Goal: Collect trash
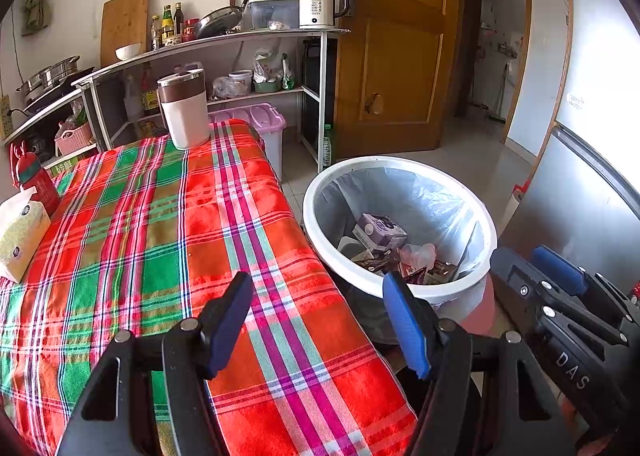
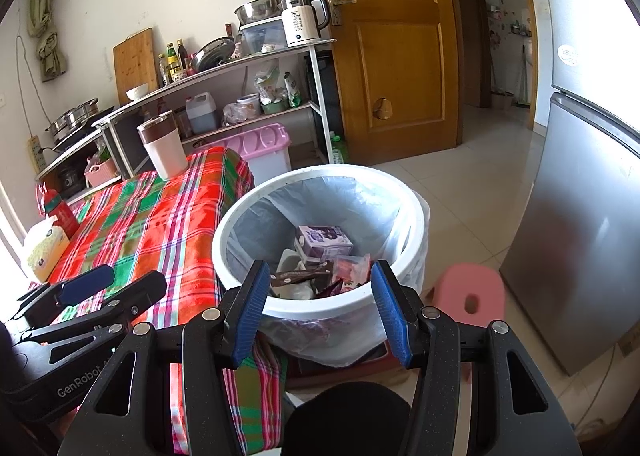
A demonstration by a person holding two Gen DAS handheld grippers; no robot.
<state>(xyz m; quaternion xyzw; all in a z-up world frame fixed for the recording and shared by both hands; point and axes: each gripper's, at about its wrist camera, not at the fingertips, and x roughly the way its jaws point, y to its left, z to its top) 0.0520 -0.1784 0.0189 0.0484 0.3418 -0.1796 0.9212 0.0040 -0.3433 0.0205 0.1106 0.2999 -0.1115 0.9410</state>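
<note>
A: Left wrist view?
B: Left gripper (image 1: 318,322) released, empty, over the plaid tablecloth (image 1: 160,236); trash bin (image 1: 400,164) right of it holds wrappers (image 1: 416,266).
A: Right wrist view?
B: Right gripper (image 2: 318,310) released, empty, near the bin's rim.

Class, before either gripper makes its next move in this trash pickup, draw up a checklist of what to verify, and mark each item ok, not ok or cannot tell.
1. Left gripper open and empty: ok.
2. Right gripper open and empty: ok.
3. Trash bin lined and open-topped: ok.
4. Room left in bin above the purple carton: ok.
5. Loose trash left on the plaid tablecloth: cannot tell; only the tumbler, tissue box and red bottle show.
</note>
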